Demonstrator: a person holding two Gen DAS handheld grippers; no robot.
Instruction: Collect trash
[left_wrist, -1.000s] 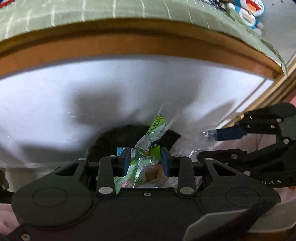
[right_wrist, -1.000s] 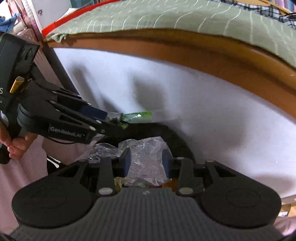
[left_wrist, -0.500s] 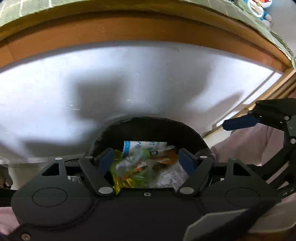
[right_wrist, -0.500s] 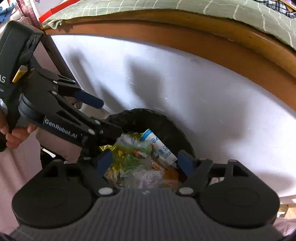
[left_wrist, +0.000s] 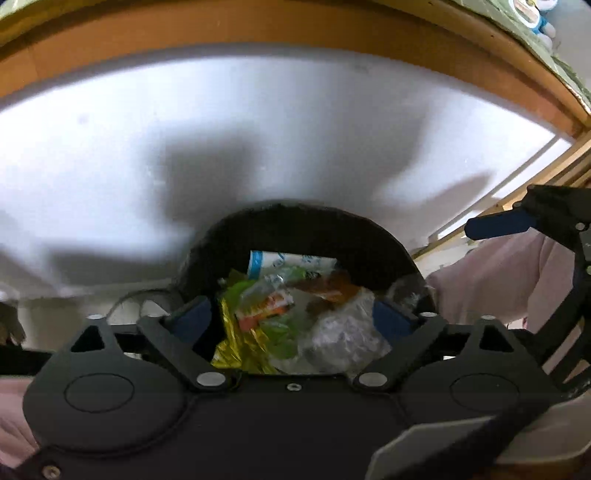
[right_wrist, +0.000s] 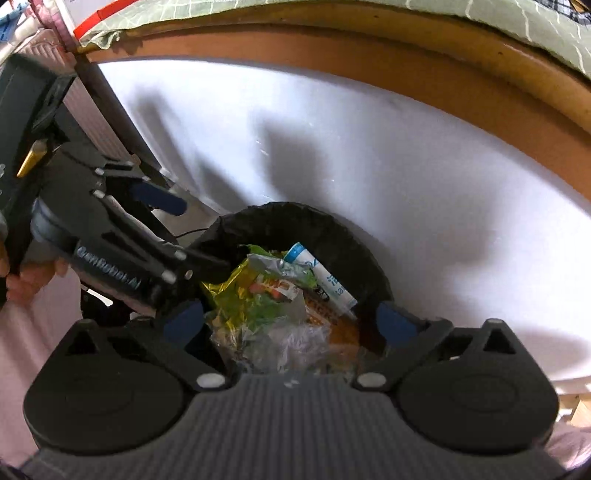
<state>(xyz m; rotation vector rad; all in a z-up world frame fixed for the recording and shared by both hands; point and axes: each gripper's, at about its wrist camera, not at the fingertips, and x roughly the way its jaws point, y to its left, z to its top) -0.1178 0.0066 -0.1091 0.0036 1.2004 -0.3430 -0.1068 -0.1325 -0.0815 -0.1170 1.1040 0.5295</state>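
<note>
Trash (left_wrist: 295, 314), a heap of crinkled green, yellow and clear plastic wrappers, lies in the round black-lined bin (left_wrist: 295, 229) at twelve o'clock from my left hand-held gripper (left_wrist: 293, 319) and right hand-held gripper (right_wrist: 284, 323), whose jaws have just been opening wide with nothing gripped, both held above the bin's mouth so the wrappers fall inside.

The left tool (left_wrist: 293, 319) hangs over a round bin lined with a black plastic bag (left_wrist: 295, 225), its blue-padded jaws having just swung wide apart with nothing pinched between them. Down in the bin lies a heap of trash: a crinkled yellow-green foil wrapper (left_wrist: 240, 332), a crumpled clear plastic wrapper (left_wrist: 343, 336) and a white packet with blue print (left_wrist: 284, 260). Behind the bin stands a white panel (left_wrist: 258, 140) under a curved wooden rail (left_wrist: 258, 33). At the right edge, the right tool (left_wrist: 532, 225) shows one blue pad, beside pink fabric (left_wrist: 491, 280).
</note>
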